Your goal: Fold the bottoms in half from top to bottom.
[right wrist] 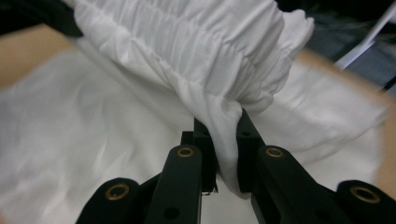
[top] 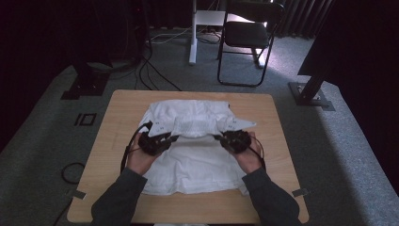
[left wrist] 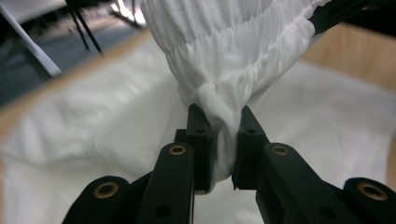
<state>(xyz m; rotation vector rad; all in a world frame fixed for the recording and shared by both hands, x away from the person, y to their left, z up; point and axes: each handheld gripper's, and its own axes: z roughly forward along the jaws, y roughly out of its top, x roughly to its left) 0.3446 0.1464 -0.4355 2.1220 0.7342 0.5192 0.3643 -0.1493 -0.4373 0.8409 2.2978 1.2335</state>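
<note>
Both forearms enter from the near edge, sleeves dark, angled inward and forward. Left hand point(top: 139, 157) carries the left gripper point(top: 162, 140); right hand point(top: 249, 155) carries the right gripper point(top: 225, 138). Tips point toward each other, roughly level as far as the dim high view allows. Each gripper's jaws are clamped on a pinch of white cloth point(left wrist: 224, 60).

Wooden table point(top: 117, 113) carries a white garment point(top: 197, 165)
</note>
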